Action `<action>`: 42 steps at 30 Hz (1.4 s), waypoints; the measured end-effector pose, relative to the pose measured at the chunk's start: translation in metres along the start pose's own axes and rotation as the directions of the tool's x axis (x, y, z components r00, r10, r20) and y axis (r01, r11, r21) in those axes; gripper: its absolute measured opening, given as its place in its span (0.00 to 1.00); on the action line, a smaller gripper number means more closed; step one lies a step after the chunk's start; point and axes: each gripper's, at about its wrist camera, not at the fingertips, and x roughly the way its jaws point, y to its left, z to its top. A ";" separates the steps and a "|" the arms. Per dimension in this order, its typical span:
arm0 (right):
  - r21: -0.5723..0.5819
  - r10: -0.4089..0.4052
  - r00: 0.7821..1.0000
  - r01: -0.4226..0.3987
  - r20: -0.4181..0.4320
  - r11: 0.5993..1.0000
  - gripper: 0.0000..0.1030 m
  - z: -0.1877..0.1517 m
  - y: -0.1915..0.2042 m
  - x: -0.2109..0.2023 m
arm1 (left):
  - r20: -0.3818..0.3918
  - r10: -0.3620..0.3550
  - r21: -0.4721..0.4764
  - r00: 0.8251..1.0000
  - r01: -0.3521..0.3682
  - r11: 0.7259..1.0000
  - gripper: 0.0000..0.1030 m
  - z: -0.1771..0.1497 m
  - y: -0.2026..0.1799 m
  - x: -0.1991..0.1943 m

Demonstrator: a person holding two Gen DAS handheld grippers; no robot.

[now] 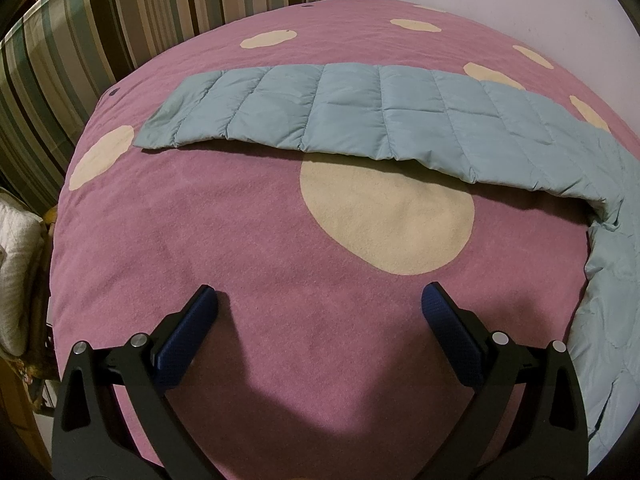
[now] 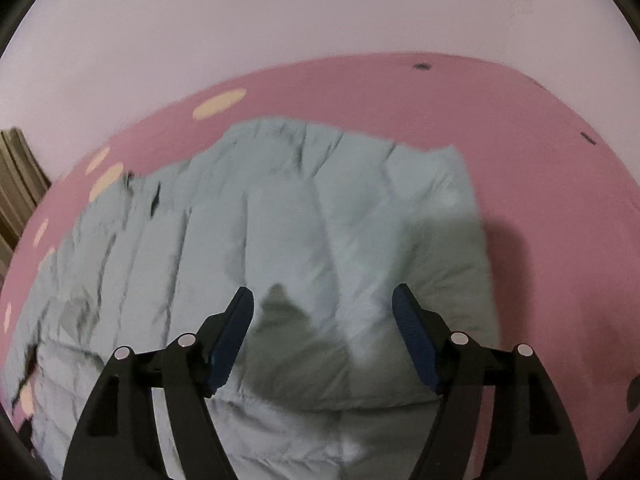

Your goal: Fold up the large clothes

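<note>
A pale blue quilted puffer jacket lies on a pink bed cover with cream dots. In the left wrist view one sleeve [image 1: 360, 116] stretches flat across the bed, and the body runs down the right edge. My left gripper [image 1: 318, 304] is open and empty above bare pink cover [image 1: 200, 240], short of the sleeve. In the right wrist view the jacket body [image 2: 280, 232] fills the middle, blurred by motion. My right gripper [image 2: 322, 308] is open and empty just above the jacket.
A striped headboard or cushion [image 1: 100, 32] stands at the bed's far left. A white quilted item [image 1: 18, 272] sits off the bed's left edge. A pale wall [image 2: 320, 12] rises behind the bed.
</note>
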 end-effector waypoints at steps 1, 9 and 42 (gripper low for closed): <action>-0.012 -0.019 1.000 0.019 -0.015 1.000 0.69 -0.002 0.002 0.007 | 0.000 -0.001 0.000 1.000 0.001 1.000 0.98 0.000 0.000 0.000; -0.099 -0.106 0.994 0.105 -0.003 0.989 0.76 -0.016 0.010 0.026 | 0.000 -0.017 -0.010 1.000 0.017 1.000 0.98 0.000 0.000 -0.001; -0.096 -0.102 0.995 0.103 0.022 0.990 0.78 -0.022 0.007 0.021 | 0.120 -0.313 -0.401 0.942 0.334 0.853 0.14 0.114 0.167 0.077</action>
